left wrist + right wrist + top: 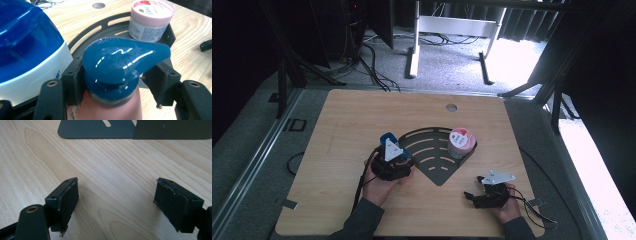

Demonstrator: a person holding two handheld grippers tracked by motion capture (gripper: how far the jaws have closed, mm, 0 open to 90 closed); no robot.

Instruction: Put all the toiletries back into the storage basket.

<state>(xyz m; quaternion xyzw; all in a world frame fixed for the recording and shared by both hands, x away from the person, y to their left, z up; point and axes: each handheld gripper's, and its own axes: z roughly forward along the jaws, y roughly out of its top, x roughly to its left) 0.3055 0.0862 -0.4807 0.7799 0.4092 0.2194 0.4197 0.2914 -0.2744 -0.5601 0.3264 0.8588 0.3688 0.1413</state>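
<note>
The left gripper [112, 82] clamps its fingers on the pump bottle [117, 67] at the rack's [82, 37] left edge; next, seat it inside. The right gripper [116, 202] rests open near the desk's [112, 165] front-right corner.

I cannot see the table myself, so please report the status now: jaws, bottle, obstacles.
Left gripper around pump bottle, pads not clearly pressing. Right gripper open, nothing between the jaws. Blue-white container close beside; jar on rack.

Dim room, blown-out daylight on floor [517, 60] upper right; glare streaks on pump head [120, 62], soft close-ups
</note>
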